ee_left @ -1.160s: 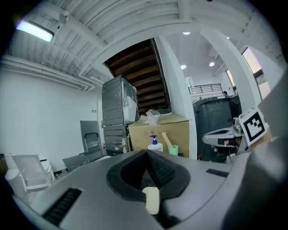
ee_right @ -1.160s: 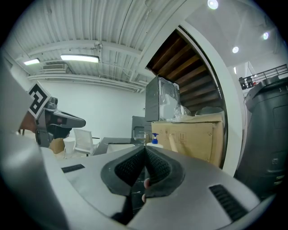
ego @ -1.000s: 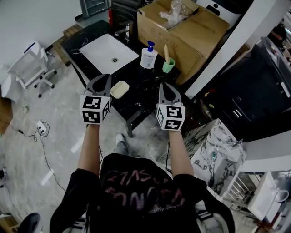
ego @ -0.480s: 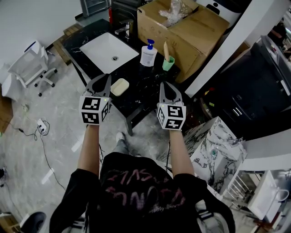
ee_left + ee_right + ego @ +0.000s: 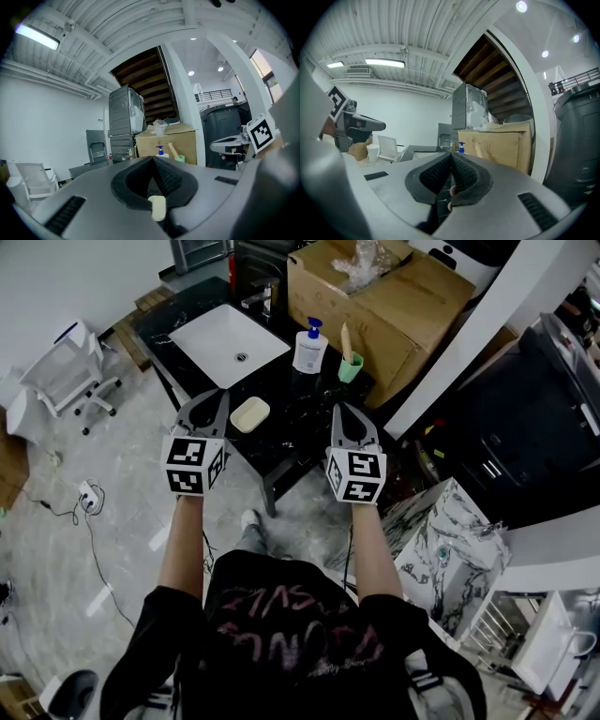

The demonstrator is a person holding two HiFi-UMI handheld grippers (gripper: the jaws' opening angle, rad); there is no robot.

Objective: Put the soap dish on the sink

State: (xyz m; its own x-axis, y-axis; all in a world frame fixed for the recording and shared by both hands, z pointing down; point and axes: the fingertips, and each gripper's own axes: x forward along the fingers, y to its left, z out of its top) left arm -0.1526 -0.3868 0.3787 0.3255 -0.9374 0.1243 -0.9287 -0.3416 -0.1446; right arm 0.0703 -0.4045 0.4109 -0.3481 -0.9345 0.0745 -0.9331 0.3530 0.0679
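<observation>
My left gripper and right gripper hover at the bench edge, fingers pressed together, empty; the soap dish lies on the black top beside the sink basin; I judge it either awaiting pickup or already placed.

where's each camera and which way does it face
Head view: on the person's head, steeply down on sink, soap dish, both forearms, left gripper, right gripper.
Left gripper view: on that gripper, along its shut jaws at the cardboard box; right gripper at right.
Right gripper view: same, shut jaws toward that box; left gripper at left.
Shared: all three show the soap bottle.
</observation>
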